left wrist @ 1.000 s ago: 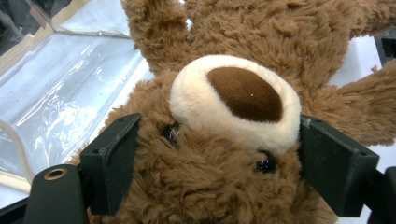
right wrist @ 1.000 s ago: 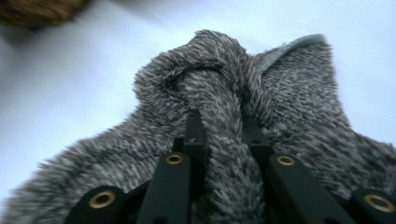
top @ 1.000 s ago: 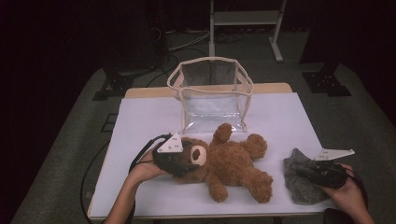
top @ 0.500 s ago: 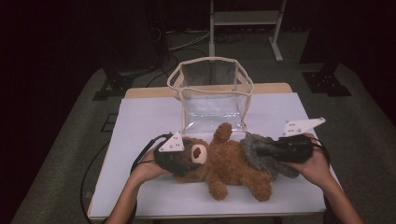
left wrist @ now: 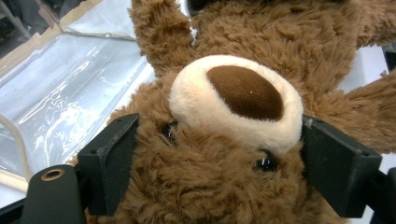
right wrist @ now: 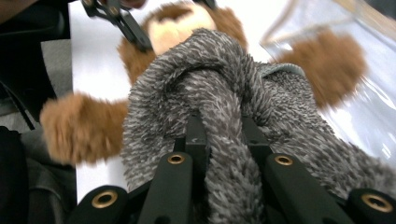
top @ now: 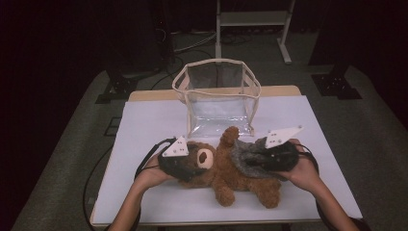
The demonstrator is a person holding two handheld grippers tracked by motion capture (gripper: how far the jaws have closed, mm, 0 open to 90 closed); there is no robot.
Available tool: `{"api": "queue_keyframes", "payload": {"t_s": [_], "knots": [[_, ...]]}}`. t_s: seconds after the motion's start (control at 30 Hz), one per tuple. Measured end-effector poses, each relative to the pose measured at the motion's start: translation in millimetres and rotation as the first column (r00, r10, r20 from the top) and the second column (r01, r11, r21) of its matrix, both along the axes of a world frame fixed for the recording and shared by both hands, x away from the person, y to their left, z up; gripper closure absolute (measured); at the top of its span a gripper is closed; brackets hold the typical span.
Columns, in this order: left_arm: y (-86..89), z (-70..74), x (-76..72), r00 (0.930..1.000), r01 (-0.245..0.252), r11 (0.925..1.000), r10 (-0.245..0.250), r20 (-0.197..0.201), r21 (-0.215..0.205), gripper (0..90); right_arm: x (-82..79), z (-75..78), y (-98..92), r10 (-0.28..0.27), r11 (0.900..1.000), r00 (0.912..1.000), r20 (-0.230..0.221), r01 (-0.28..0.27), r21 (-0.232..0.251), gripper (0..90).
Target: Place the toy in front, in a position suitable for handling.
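Teddy bear (top: 226, 168): lengthwise across desk (top: 144, 130), head clamped in left hand-held gripper (top: 185, 163); right hand-held gripper (top: 257, 161) clamped on grey fleece garment (top: 245, 156), over torso.

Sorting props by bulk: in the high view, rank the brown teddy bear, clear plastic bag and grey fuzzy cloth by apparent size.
1. Brown plush teddy bear and clear plastic bag: too similar to rank.
2. Grey fuzzy cloth, clearly smallest.
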State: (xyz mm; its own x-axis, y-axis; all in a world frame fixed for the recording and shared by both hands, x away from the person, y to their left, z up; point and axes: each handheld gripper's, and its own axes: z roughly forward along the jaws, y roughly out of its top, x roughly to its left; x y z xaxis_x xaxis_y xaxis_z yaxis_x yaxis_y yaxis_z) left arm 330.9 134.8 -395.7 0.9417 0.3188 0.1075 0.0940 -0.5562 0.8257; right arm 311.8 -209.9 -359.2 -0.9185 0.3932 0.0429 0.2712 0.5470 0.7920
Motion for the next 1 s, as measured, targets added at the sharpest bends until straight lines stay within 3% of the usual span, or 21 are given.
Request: {"api": "queue_keyframes", "payload": {"t_s": [0.17, 0.23, 0.3, 0.4, 0.53, 0.63, 0.77, 0.87, 1.0], "knots": [[-2.3, 0.5, 0.9, 0.9999, -0.01, 1.0, 0.01, -0.006, 0.002, 17.8, -4.1, -16.8, -35.7, -0.075, 0.997, 0.9947, -0.071, 0.074, -0.016, 77.3], [-3.0, 0.8, 1.2, 0.9998, -0.014, 0.9999, 0.014, -0.011, 0.003, 20.3, -6.4, -16.0, -43.0, -0.077, 0.997, 0.9924, -0.096, 0.076, -0.013, 77.3], [-3.9, 0.9, 2.4, 0.9995, -0.024, 0.9997, 0.024, -0.02, 0.0, 20.8, -9.2, -8.1, -43.1, -0.063, 0.998, 0.9937, -0.093, 0.062, -0.016, 77.3], [-4.6, 1.4, 3.8, 0.9989, -0.04, 0.9992, 0.04, -0.026, -0.003, 21.2, -9.2, 10.9, -31.3, -0.019, 1.0, 0.9979, -0.062, 0.018, -0.018, 77.3], [-6.1, 1.9, 4.1, 0.9986, -0.045, 0.999, 0.045, -0.027, 0.0, 21.1, -4.9, 30.1, 3.3, 0.057, 0.997, 0.9981, -0.026, -0.058, -0.045, 77.3], [-6.2, 1.8, 4.1, 0.9984, -0.05, 0.9988, 0.05, -0.027, -0.001, 21.0, 2.0, 30.5, 33.9, 0.122, 0.99, 0.9923, -0.023, -0.123, -0.075, 77.3], [-4.8, 1.6, 4.1, 0.9982, -0.055, 0.9985, 0.055, -0.026, -0.003, 20.3, 5.5, 20.8, 66.9, 0.168, 0.974, 0.9852, -0.03, -0.171, -0.15, 77.3], [-1.2, 4.8, 3.1, 0.9985, -0.05, 0.9988, 0.05, -0.025, 0.004, 19.3, 5.2, 11.0, 68.5, 0.175, 0.966, 0.9839, -0.037, -0.179, -0.186, 77.5], [7.1, 10.5, 1.2, 0.9985, -0.042, 0.999, 0.043, -0.034, 0.013, 18.9, 3.5, 7.4, 42.6, 0.143, 0.977, 0.9875, -0.065, -0.152, -0.147, 77.8]]}}
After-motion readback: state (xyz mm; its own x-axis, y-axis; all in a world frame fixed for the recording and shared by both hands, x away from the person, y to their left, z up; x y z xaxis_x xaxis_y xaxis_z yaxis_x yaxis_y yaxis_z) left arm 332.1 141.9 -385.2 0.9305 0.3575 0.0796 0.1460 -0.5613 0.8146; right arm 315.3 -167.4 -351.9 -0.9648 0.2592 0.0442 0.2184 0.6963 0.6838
